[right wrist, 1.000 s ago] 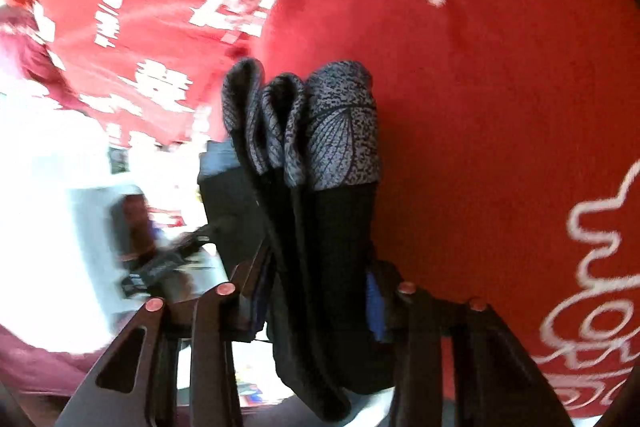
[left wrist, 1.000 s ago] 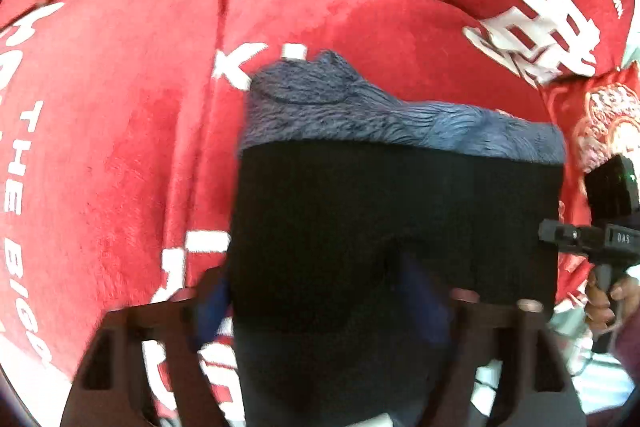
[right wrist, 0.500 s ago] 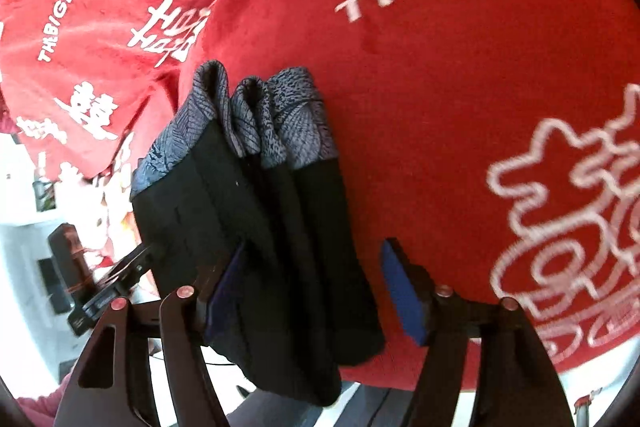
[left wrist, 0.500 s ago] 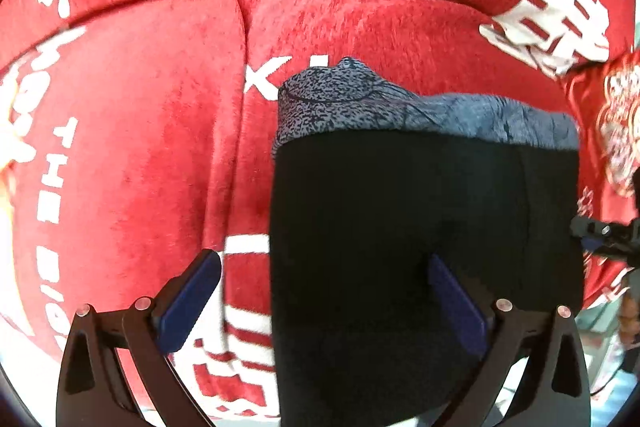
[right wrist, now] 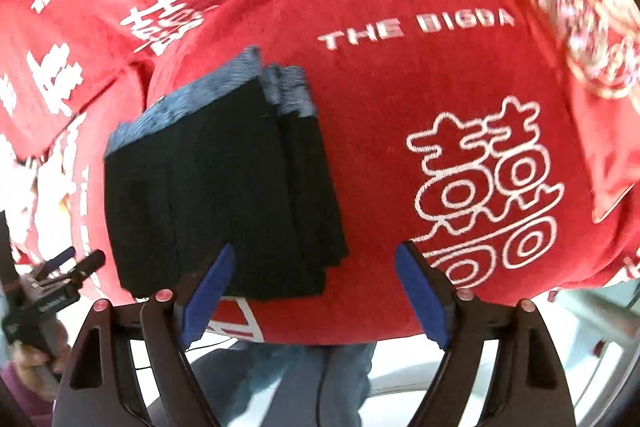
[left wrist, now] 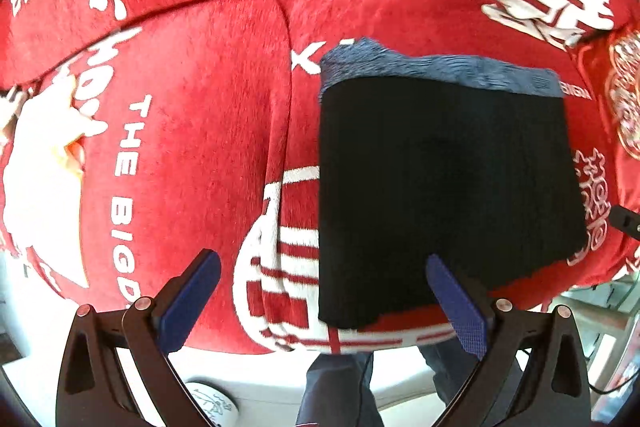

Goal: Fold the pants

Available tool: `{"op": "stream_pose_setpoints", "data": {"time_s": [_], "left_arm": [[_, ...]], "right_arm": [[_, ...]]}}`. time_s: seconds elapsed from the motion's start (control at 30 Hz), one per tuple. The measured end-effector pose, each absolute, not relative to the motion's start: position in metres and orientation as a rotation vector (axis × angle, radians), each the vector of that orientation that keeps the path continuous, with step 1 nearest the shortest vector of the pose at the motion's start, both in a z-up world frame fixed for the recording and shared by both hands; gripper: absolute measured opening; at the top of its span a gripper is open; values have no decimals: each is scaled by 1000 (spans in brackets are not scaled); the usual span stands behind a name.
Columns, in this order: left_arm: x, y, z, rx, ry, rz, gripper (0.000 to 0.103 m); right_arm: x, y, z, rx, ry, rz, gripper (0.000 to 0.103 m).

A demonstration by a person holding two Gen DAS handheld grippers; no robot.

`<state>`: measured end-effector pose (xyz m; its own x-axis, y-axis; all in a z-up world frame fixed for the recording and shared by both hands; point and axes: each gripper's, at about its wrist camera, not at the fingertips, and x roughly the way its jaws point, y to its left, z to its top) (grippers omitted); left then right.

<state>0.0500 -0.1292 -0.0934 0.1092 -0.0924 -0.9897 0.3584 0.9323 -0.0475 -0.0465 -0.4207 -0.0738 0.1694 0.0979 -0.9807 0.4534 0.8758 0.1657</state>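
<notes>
The black pants (left wrist: 444,179) with a grey patterned waistband lie folded in a compact stack on the red sofa cushion (left wrist: 180,155). In the right wrist view the pants (right wrist: 216,187) show several stacked layers. My left gripper (left wrist: 320,271) is open and empty, just in front of the stack's near edge. My right gripper (right wrist: 316,267) is open and empty, at the stack's near right corner. The left gripper also shows at the left edge of the right wrist view (right wrist: 60,283).
The red sofa cover (right wrist: 460,99) carries white lettering and symbols. A red patterned pillow (right wrist: 580,7) sits at the right end. The seam between two cushions (left wrist: 286,99) runs left of the pants. The person's legs (right wrist: 304,383) stand at the sofa's front edge.
Both grippers have opened, let go of the pants and pulled back. The folded stack now rests on the cushion on its own.
</notes>
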Motion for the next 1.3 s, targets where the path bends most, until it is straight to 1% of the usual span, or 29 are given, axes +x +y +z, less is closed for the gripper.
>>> {"op": "stream_pose_setpoints", "data": {"time_s": [0.03,0.07,0.4,0.67,0.83,1.03,1.3], "left_arm": [[46,-130,-85,233,1415,-341,103],[43,-131,-78,237,1405,-347,103],[21,-133,-11,300,1318,-368,103],[17,-131,13,291,1307,-359,103],[13,-131,23,284,1300,-341,103],[1,-145,33,290,1306,-310,103],[-5,-158,56,280,1281,-292,103]], "right_arm": [[-47,-414,-66,455,1386,-263,98],[-49,-409,-60,447,1379,-255,103],[-63,-367,-1,464,1358,-259,103],[-68,-345,27,384,1353,-296,103],[-66,-343,34,376,1354,-270,103],[-69,-348,47,331,1368,-221,103],[-66,-365,57,343,1376,-209,103]]}}
